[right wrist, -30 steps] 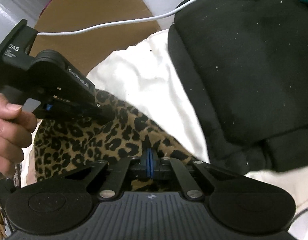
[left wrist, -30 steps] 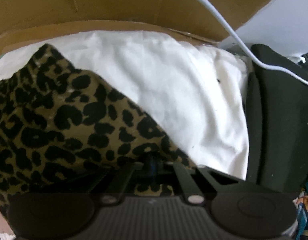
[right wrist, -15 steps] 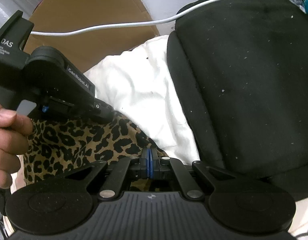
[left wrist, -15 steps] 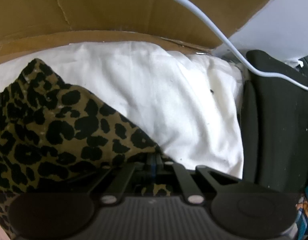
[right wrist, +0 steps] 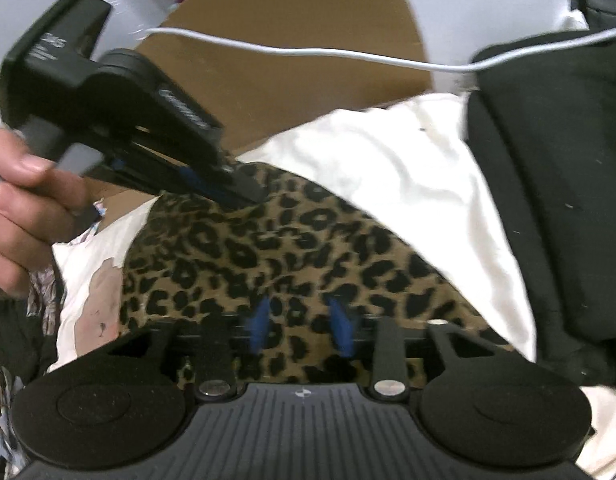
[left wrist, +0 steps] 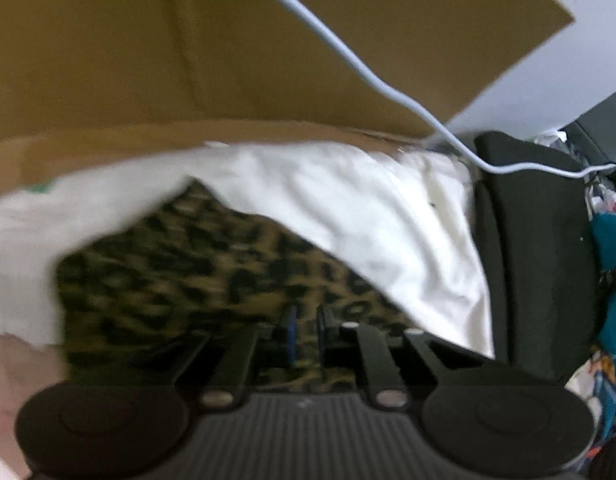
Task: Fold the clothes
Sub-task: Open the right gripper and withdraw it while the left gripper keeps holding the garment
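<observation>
A leopard-print garment (right wrist: pixel 291 256) lies flat on a white cloth (right wrist: pixel 408 168). My right gripper (right wrist: pixel 299 322) hovers over its near edge; the jaws are opening, the blue pads (right wrist: pixel 261 320) stand apart, and the print shows between them without being pinched. My left gripper (right wrist: pixel 243 196), held by a hand (right wrist: pixel 23 208), hangs over the garment's far corner. In the blurred left wrist view the left gripper (left wrist: pixel 308 328) has a narrow gap between its fingers and is opening above the leopard print (left wrist: pixel 211 264), with no cloth clamped.
A folded black garment (right wrist: pixel 568 160) lies to the right of the white cloth (left wrist: pixel 368 208). A cardboard sheet (left wrist: pixel 187 60) stands behind, with a white cable (left wrist: pixel 348 60) running across it. Colourful clutter (left wrist: pixel 612 240) sits at the far right.
Both grippers were shut on the leopard garment's edge; now both pairs of jaws have parted and let it go. Both grippers have lifted and drawn back, showing more of the garment.
</observation>
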